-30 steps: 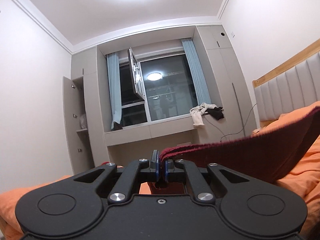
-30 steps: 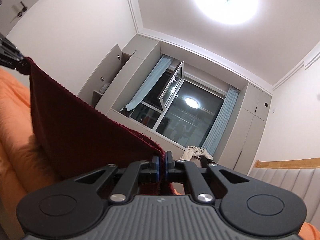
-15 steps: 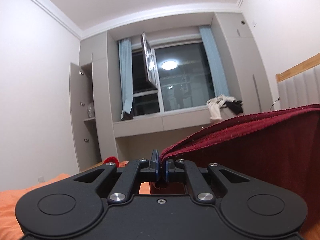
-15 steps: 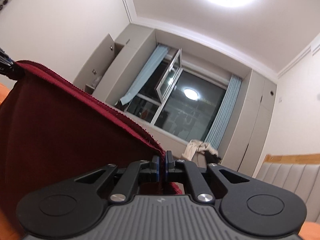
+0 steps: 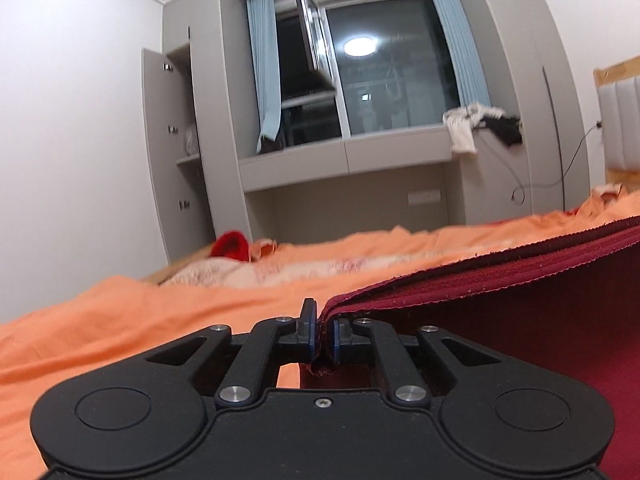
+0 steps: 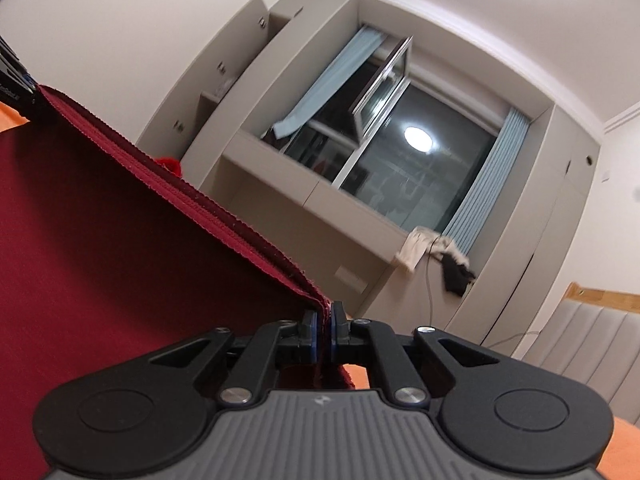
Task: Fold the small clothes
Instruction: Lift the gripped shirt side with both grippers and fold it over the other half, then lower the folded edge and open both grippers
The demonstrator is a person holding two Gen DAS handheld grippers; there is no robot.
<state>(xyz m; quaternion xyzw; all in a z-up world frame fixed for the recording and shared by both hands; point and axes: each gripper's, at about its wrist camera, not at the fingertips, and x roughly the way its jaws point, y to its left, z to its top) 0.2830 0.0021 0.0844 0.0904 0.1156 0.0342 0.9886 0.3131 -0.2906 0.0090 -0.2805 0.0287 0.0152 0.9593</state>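
Observation:
A dark red garment (image 5: 500, 320) with a ribbed edge hangs stretched between my two grippers, low over an orange bed cover (image 5: 160, 312). My left gripper (image 5: 321, 320) has one corner of the garment between its pads; its jaws are opening a little and the cloth still sits in the narrow gap. In the right wrist view my right gripper (image 6: 323, 316) is shut on the other corner of the garment (image 6: 120, 240). The taut edge runs up to the left gripper (image 6: 16, 88) at the far left. The garment's lower part is hidden behind the gripper bodies.
A bright red item (image 5: 230, 245) and pale bedding lie at the far side of the bed. A padded headboard (image 5: 620, 120) stands on the right. Beyond the bed are grey cabinets with an open door, a window, and clothes (image 5: 464, 124) draped on the sill.
Both grippers have travelled forward and sunk with the garment. The left view has tipped down, bringing the orange bed into sight. The gap between the left pads has widened slightly.

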